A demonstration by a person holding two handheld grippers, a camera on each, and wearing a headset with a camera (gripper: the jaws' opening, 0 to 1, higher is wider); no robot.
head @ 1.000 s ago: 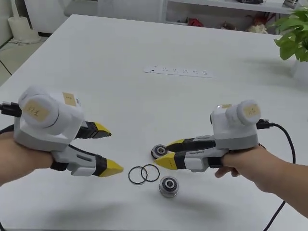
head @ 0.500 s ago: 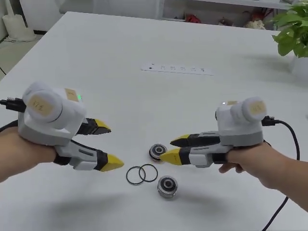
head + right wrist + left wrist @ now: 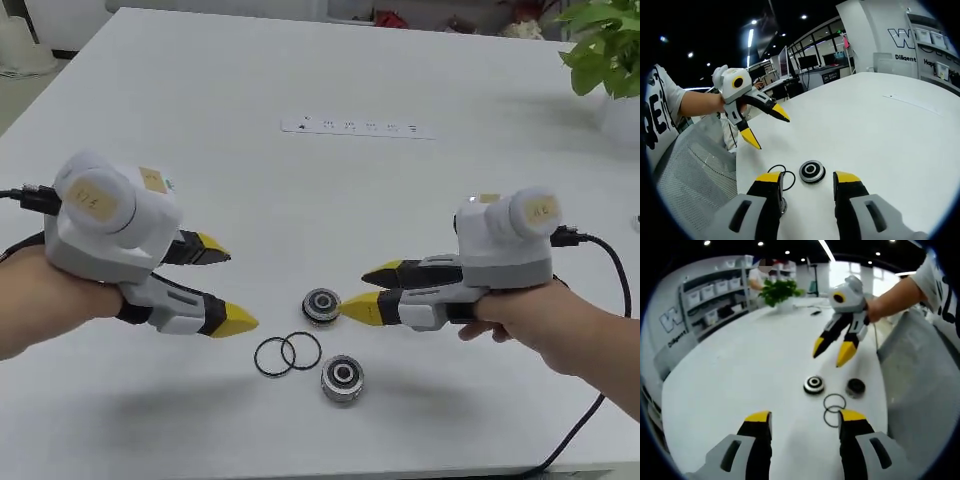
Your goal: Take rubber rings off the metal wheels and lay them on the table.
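Both your grippers are up off the counter (image 3: 300,200), nothing in either.

- Rubber rings (image 3: 287,354): two of them, flat on the counter, overlapping each other. They're my reference for everything else.
- Far wheel (image 3: 321,304): just past the rings on their right, lying flat with the hub facing up, not touching them. In the right gripper view it sits dead ahead, centred between your jaws.
- Near wheel (image 3: 342,378): just beside the rings, on their right and on your side, close to the right-hand ring. I can't tell if they touch.
- I can't tell whether either wheel has a rubber ring on it.
- Left gripper (image 3: 232,288): left of the rings, tips pointing toward them. The jaws are spread wide and empty. In the left gripper view the rings lie just ahead of its right-hand jaw tip.
- Right gripper (image 3: 360,291): right of the rings and above the far wheel. The jaws are apart and empty, the gap narrower than on the left one. Its lower tip is just beside the far wheel. Contact is not clear from the head view.
- Power strip (image 3: 356,127): well beyond the rings, flat on the counter.
- Plant (image 3: 600,45): far beyond the rings and off to their right, at the counter's corner.
- Cable (image 3: 590,420): black, trails from the right gripper well to the right of the rings.
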